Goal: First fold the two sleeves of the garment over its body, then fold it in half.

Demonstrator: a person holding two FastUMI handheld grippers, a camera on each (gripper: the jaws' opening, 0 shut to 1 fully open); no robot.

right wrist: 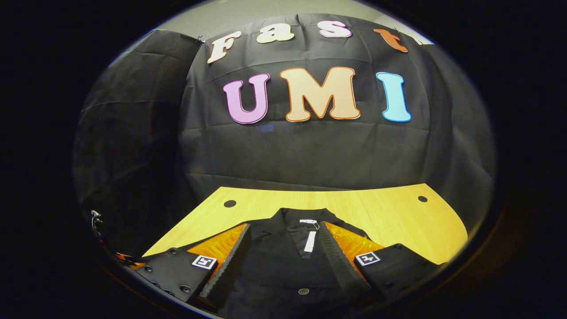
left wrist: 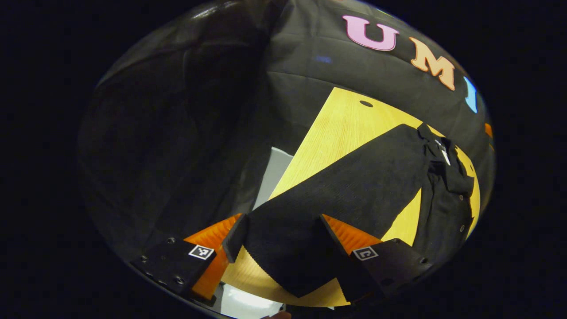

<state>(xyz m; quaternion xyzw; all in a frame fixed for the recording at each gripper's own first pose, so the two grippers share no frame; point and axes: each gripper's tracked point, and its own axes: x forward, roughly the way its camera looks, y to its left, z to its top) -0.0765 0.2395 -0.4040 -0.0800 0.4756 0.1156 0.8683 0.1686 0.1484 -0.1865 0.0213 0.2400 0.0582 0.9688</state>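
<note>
Two tongs work: the left tongs frame a sleeve, grip uncertain; the right tongs hover apart above the shirt on the tabletop. Sleeve folding seems underway; next, carry it over the body.

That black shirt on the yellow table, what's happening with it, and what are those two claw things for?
A person is folding the black garment on the wooden table with a handheld gripper in each hand. The left gripper sits open around a stretched-out sleeve, which lies flat across the table, not yet folded over the body. The right gripper hovers open above the collar, near the white neck tag. The folding looks barely started.
</note>
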